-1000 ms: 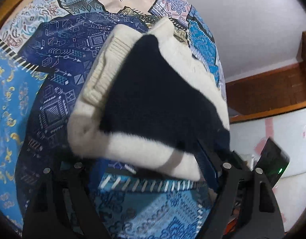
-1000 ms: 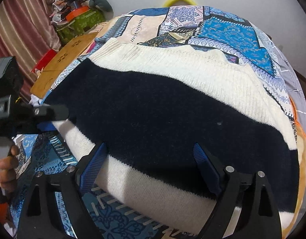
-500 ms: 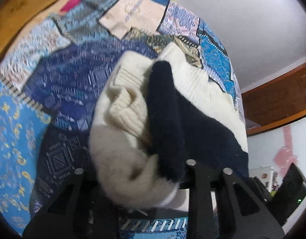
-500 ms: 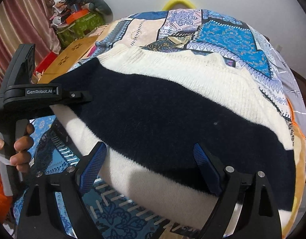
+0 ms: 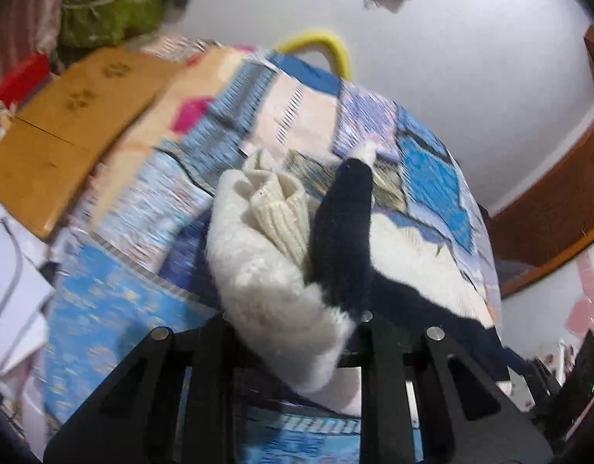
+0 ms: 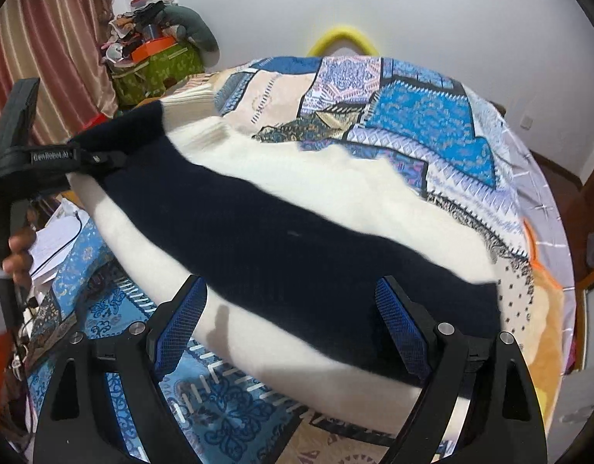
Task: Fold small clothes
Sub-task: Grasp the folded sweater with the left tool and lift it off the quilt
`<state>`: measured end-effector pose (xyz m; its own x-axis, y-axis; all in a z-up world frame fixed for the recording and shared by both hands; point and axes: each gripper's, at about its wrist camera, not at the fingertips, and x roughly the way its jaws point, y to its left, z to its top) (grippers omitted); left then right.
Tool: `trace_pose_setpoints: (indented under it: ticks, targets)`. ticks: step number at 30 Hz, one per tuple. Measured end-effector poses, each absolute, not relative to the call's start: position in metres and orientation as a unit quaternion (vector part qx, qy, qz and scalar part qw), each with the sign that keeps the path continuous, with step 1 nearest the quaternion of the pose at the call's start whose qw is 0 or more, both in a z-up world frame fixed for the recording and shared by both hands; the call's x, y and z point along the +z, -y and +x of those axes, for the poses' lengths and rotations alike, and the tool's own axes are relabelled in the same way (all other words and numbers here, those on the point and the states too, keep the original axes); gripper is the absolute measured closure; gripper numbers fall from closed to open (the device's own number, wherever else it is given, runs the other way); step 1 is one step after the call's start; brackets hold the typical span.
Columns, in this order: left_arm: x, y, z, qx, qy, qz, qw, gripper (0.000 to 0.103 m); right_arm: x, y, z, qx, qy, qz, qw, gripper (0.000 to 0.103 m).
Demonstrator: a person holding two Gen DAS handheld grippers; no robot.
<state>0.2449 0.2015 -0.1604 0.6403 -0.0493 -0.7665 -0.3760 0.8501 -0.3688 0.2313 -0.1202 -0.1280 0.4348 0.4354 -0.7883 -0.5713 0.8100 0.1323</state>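
A cream and navy striped knit sweater (image 6: 297, 239) lies across the patchwork bedspread (image 6: 420, 123). My left gripper (image 5: 293, 324) is shut on the sweater's left end (image 5: 266, 270) and holds it lifted and bunched above the bed; it also shows in the right wrist view (image 6: 99, 158) at the left. My right gripper (image 6: 293, 328) is open, its blue-padded fingers (image 6: 401, 324) spread over the near edge of the sweater without clamping it.
A wooden board (image 5: 64, 135) lies at the bed's left side. A green bag with clutter (image 6: 153, 65) and a curtain (image 6: 33, 58) stand at the back left. A yellow ring (image 6: 343, 38) leans on the white wall. Papers (image 6: 57, 243) lie beside the bed.
My left gripper closed on the sweater's left end and lifted it up off the bed, bunching it. The right gripper stayed open in place.
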Motion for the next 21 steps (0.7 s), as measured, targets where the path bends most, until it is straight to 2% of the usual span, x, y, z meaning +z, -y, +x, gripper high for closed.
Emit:
trace_pose_setpoints:
  ticks: [5, 9, 21]
  targets:
    - [-0.142, -0.226, 0.24, 0.15, -0.401, -0.23, 0.874, 0.081, -0.13, 0.124, 0.231, 0.294, -0.436, -0.084, 0.846, 0.016]
    - [-0.128, -0.216, 0.242, 0.152, -0.399, -0.196, 0.883, 0.081, -0.139, 0.141, 0.237, 0.278, -0.444, -0.07, 0.849, 0.016]
    - [-0.08, -0.095, 0.298, 0.064, -0.382, -0.1, 0.917, 0.081, -0.178, 0.201, 0.245, 0.237, -0.505, -0.016, 0.83, 0.016]
